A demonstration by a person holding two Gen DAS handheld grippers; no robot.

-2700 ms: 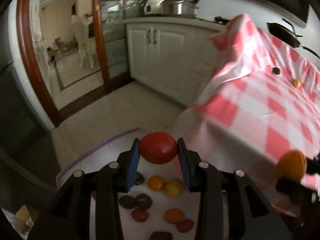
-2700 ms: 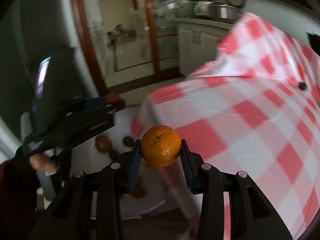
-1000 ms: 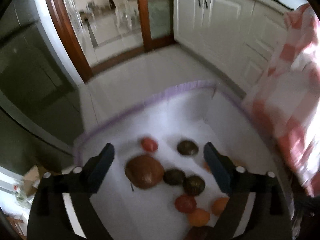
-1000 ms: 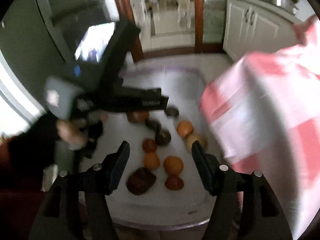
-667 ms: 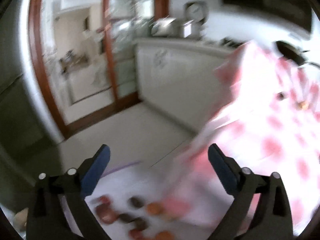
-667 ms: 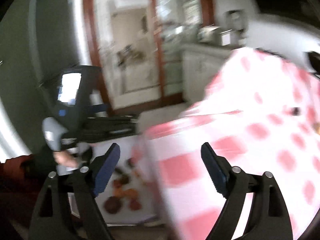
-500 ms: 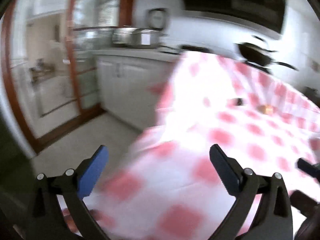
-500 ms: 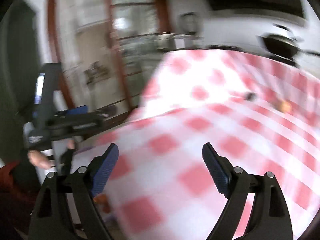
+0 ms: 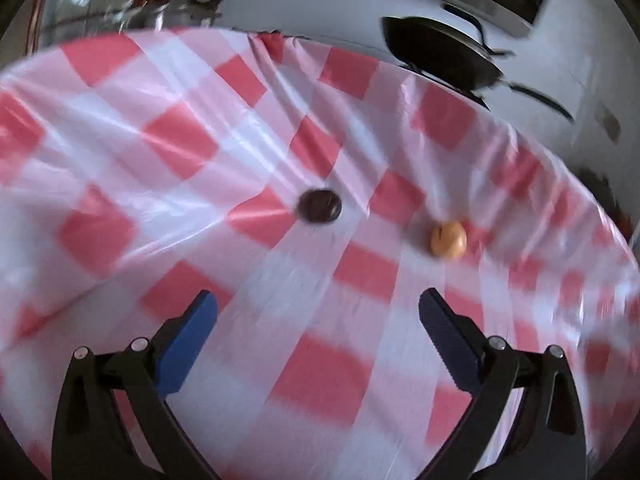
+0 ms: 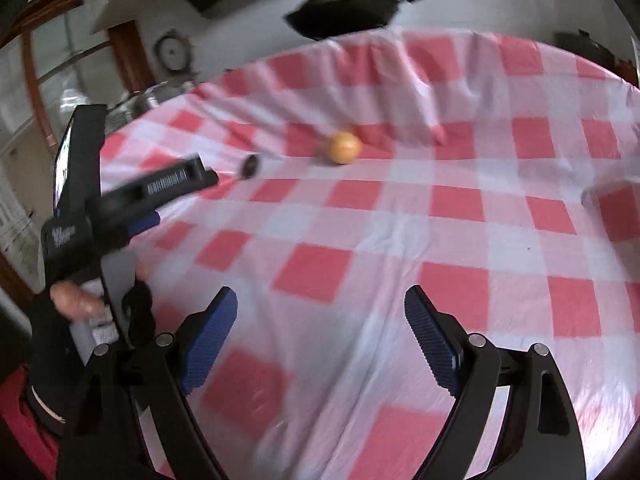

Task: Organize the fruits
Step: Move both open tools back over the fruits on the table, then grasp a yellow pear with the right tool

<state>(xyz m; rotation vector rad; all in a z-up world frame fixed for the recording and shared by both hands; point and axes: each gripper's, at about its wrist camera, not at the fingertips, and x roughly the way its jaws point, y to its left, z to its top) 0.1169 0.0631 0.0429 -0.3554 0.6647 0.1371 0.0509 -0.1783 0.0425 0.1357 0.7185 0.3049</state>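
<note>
Left wrist view: my left tool [image 9: 318, 310] has its jaws just opened wide, nothing between them, aimed down at the checked worktop [image 9: 120, 168]. A dark round fruit [image 9: 319, 206] lies mid-worktop; an orange fruit [image 9: 448, 239] sits near it, toward the far right edge. I judge the jaws are spread ready for the next pick. No container shows.

Right wrist view: my right tool [image 10: 320, 314] likewise just opened, empty. Same orange fruit [image 10: 343, 147] and dark round fruit [image 10: 250, 167] toward the far edge. A frying pan [image 10: 348, 10] beyond; contents hidden.

A black frying pan [image 10: 344, 10] sits beyond the red-checked tablecloth [image 10: 400, 240], a round clock [image 10: 173, 53] behind.
</note>
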